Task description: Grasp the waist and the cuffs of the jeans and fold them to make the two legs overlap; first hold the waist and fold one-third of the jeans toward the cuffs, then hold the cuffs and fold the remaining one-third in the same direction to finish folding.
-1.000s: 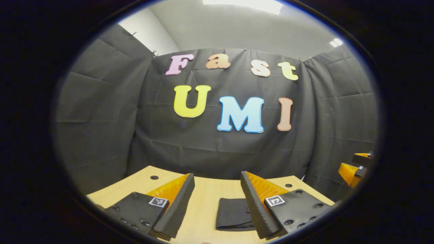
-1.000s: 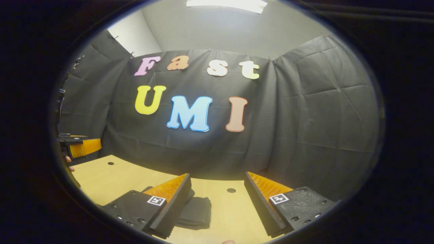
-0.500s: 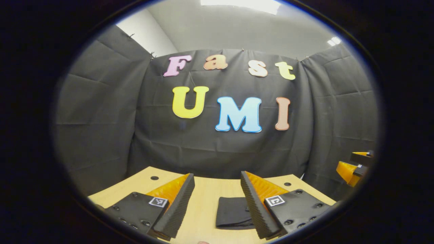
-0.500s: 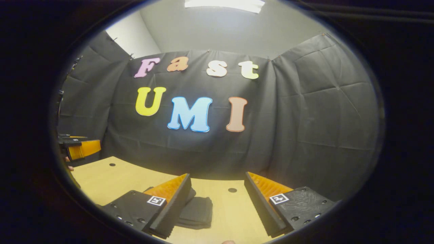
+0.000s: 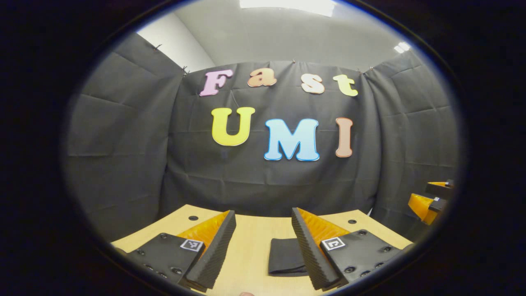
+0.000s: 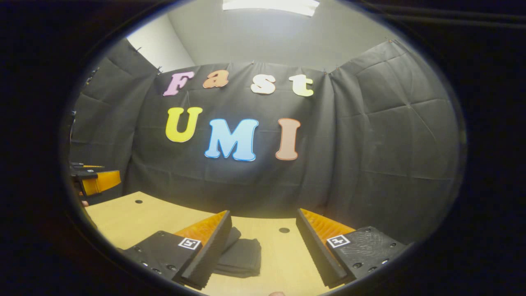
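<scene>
The dark jeans (image 5: 284, 256) lie folded into a small flat bundle on the wooden table (image 5: 250, 234). In the left gripper view my left gripper (image 5: 259, 253) hovers open above the table, with the bundle partly behind its right finger. In the right gripper view the same jeans (image 6: 241, 257) lie partly behind the left finger of my right gripper (image 6: 263, 255), which is open and holds nothing. The right gripper (image 5: 431, 197) also shows at the far right edge of the left gripper view. At the left edge of the right gripper view sits the left gripper (image 6: 92, 181).
Black cloth walls close the booth behind and beside the table. Small round holes (image 6: 284, 230) dot the tabletop (image 6: 131, 218). Bare wood lies left of the bundle.
Both views have drifted slightly, so the folded jeans sit a little farther right in each. Both grippers stay open and hold nothing.
</scene>
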Action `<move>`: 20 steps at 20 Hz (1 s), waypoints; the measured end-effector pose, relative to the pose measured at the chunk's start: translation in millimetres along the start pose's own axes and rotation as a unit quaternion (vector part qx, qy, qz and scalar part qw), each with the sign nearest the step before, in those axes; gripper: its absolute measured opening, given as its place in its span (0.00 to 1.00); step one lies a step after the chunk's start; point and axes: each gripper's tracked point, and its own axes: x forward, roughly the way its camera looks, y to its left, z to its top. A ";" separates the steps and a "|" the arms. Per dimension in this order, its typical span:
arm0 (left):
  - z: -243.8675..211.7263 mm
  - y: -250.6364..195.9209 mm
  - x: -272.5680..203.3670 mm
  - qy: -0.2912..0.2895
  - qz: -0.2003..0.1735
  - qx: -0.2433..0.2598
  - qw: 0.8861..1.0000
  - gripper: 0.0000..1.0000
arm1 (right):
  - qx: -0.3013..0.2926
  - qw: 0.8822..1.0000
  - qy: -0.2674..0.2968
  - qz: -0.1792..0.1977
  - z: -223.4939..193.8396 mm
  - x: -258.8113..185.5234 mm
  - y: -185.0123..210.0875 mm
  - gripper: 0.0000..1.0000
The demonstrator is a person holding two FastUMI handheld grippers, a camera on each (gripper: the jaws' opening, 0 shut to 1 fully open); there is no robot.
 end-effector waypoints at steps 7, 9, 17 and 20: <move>7.9 1.7 -8.8 -0.005 0.006 0.004 1.000 0.88 | -0.006 1.000 -0.017 0.007 10.7 -3.0 6.1 0.95; 11.4 0.0 -10.7 -0.009 0.003 0.005 1.000 0.88 | -0.004 1.000 -0.018 0.007 10.9 -4.1 6.0 0.95; 14.8 4.2 -14.8 -0.014 0.007 0.003 1.000 0.87 | -0.007 1.000 -0.017 0.010 9.3 -6.5 7.6 0.95; 14.8 4.1 -15.7 -0.016 0.008 0.003 1.000 0.88 | -0.004 1.000 -0.018 0.011 9.6 -6.4 7.4 0.95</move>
